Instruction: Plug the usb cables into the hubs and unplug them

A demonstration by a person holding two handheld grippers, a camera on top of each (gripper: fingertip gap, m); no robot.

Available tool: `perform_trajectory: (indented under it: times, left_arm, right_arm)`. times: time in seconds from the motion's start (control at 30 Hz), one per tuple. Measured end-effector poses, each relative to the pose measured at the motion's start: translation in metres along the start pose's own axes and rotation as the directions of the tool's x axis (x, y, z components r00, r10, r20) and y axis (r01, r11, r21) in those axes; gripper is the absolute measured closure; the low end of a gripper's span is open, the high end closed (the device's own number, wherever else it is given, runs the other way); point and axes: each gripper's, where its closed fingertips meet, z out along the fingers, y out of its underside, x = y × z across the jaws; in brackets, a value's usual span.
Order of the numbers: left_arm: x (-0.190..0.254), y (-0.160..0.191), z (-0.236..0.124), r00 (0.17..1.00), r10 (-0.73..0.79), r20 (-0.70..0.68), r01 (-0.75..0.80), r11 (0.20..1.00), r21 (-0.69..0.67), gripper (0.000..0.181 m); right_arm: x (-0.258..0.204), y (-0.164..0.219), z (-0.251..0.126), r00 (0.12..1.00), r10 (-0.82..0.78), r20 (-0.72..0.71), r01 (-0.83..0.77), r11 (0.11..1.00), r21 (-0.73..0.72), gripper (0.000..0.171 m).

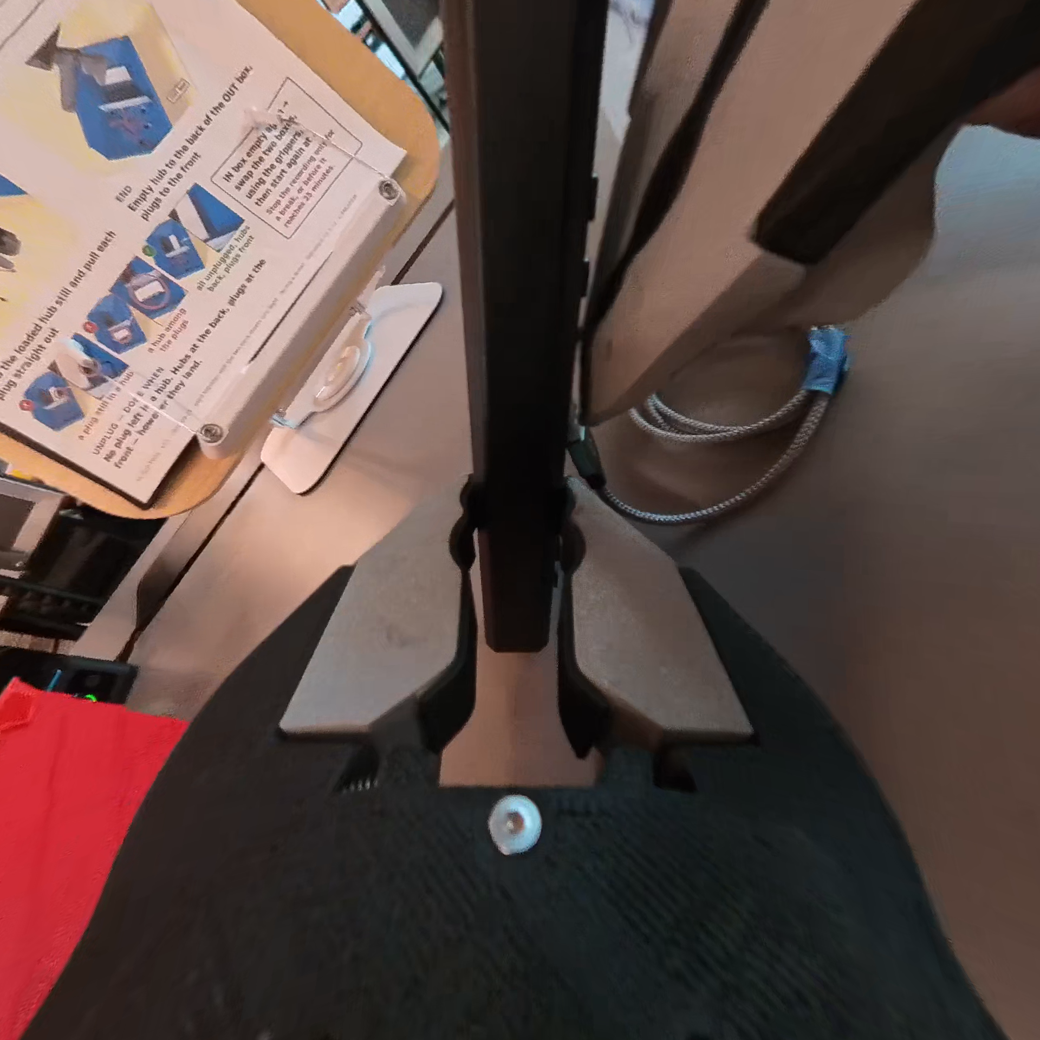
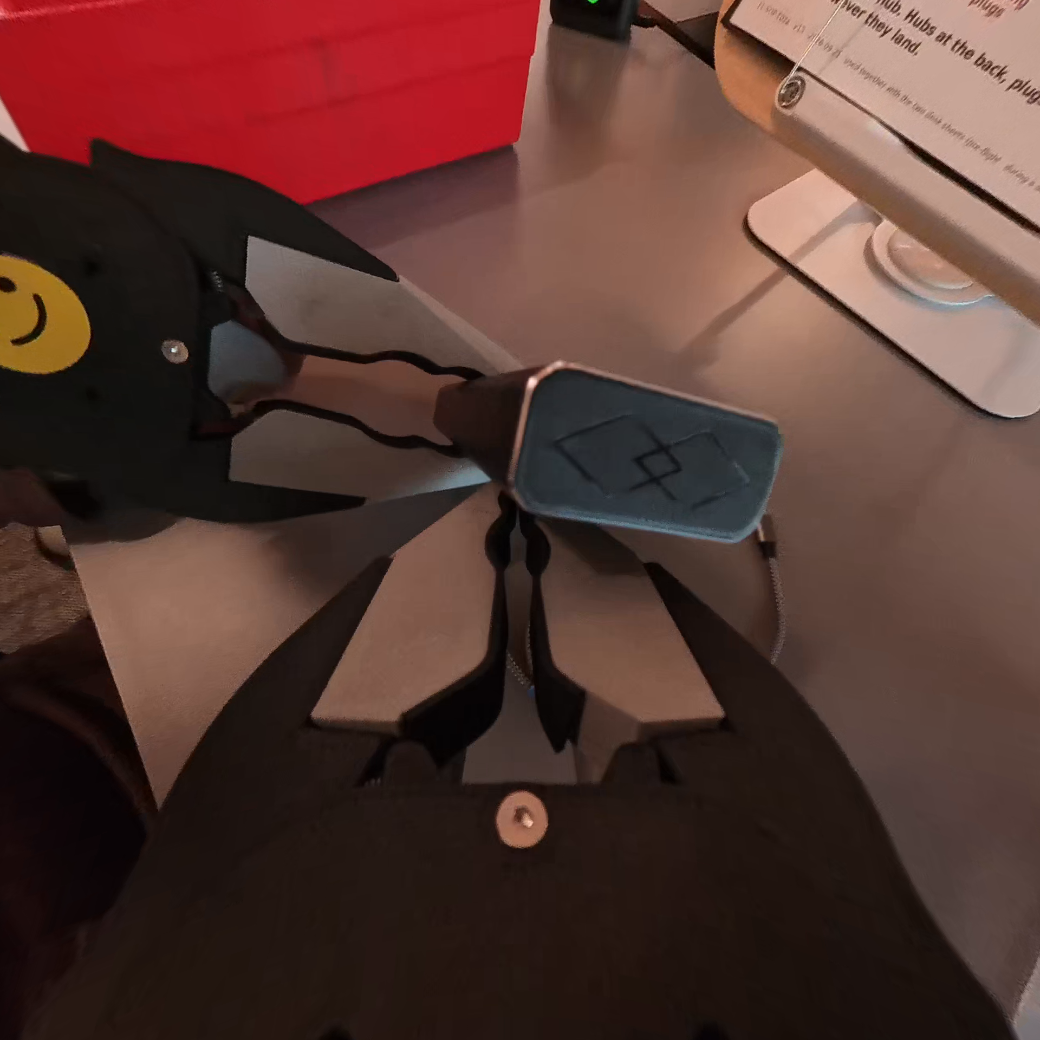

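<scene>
Left wrist view | left gripper (image 1: 518, 529) clamps hub (image 1: 520, 337) | instruction sheet (image 1: 169, 225) printed

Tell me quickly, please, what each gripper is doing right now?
Left gripper: shut on the dark hub, held off the table.
Right gripper: shut on the braided cable just under the hub.

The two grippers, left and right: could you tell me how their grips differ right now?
The left gripper is shut on the dark hub, holding it by one end above the table; the right gripper is nearly closed on the braided cable beneath the hub. Only the left gripper carries a yellow smiley sticker. Both have black bodies.
</scene>
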Motion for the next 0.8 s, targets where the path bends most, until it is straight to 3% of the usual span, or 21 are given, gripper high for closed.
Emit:
perform_trajectory:
  times: [0.03,0.3,0.43,0.57,0.8]
  left_arm:
    - [-0.002,0.001,0.000,1.000,-0.007,0.008,0.007,1.000,-0.005,0.155]
    - [-0.017,0.009,0.000,0.990,-0.139,0.003,0.139,0.990,0.000,0.156]
    - [-0.023,0.012,0.000,0.975,-0.220,-0.011,0.220,0.975,0.009,0.156]
    - [-0.035,0.022,0.000,0.951,-0.309,0.012,0.309,0.951,-0.001,0.156]
    - [-0.051,0.039,-0.003,0.819,-0.570,-0.061,0.570,0.821,-0.023,0.156]
  right_arm:
    - [0.000,0.002,0.002,1.000,0.011,0.009,-0.011,1.000,-0.006,0.171]
    - [0.004,0.025,0.019,0.999,-0.020,-0.039,0.017,0.997,-0.080,0.170]
    - [0.009,0.026,0.026,0.992,-0.061,-0.108,0.051,0.995,-0.086,0.143]
    - [0.008,0.034,0.039,0.993,-0.059,-0.099,0.045,0.989,-0.139,0.142]
    - [0.004,0.023,0.058,0.997,0.041,-0.058,-0.049,0.988,-0.146,0.131]
